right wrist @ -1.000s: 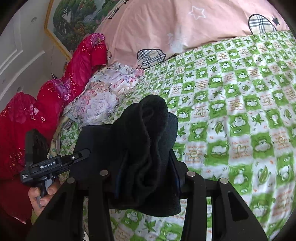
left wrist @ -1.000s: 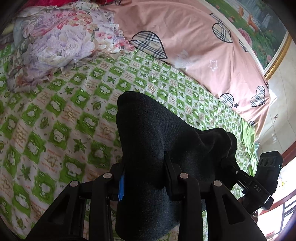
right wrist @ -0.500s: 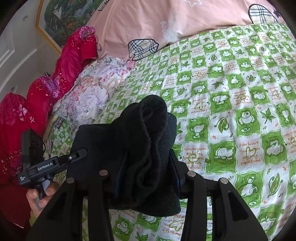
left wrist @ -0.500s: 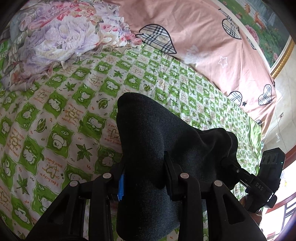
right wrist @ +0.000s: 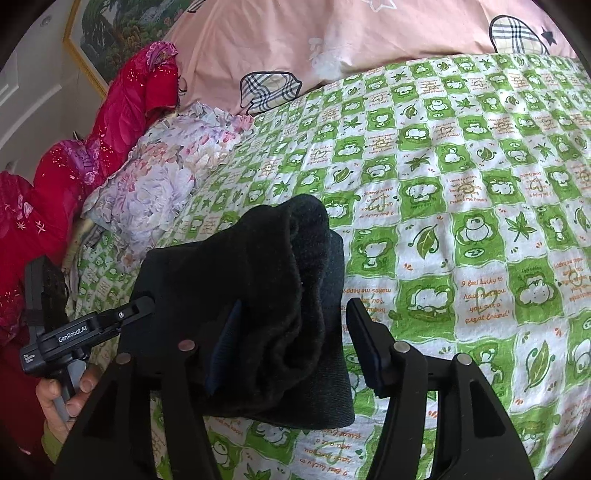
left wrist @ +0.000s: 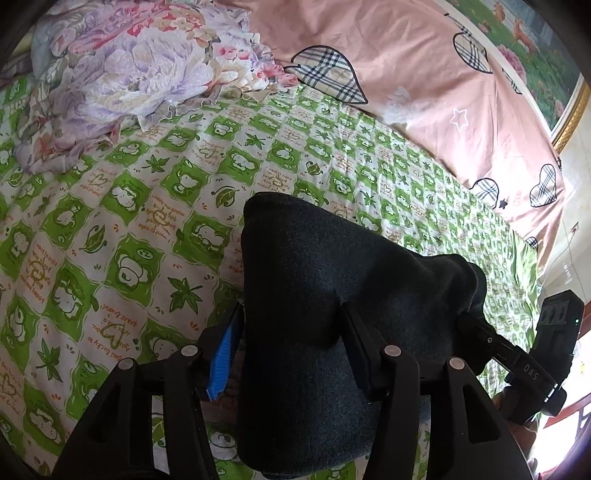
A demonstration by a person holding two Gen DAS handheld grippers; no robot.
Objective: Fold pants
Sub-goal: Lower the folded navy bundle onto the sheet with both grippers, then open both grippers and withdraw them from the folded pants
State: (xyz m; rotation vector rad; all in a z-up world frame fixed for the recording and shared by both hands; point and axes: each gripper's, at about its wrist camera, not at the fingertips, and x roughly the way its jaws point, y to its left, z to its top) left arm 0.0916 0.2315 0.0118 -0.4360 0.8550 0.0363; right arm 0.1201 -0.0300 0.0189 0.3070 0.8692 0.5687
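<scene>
The dark pants (left wrist: 317, 302) are bunched into a thick fold and held over the green-and-white checked bedsheet (left wrist: 122, 236). My left gripper (left wrist: 291, 343) is shut on one end of the fold; fabric fills the space between its fingers. In the right wrist view the pants (right wrist: 266, 295) drape between the fingers of my right gripper (right wrist: 295, 343), whose jaws now stand apart, the right finger (right wrist: 365, 347) clear of the cloth. The right gripper's body shows in the left wrist view (left wrist: 524, 365), and the left gripper's body with the person's hand in the right wrist view (right wrist: 74, 336).
A floral pillow (left wrist: 122, 74) lies at the far left of the bed. A pink quilt with plaid hearts (left wrist: 406, 62) runs along the back. A red quilt (right wrist: 74, 155) is piled at the left. A framed picture (right wrist: 110, 33) hangs on the wall.
Both grippers have moved down and forward toward the sheet with the pants. The right gripper's jaws have opened, and its right finger has come off the fabric.
</scene>
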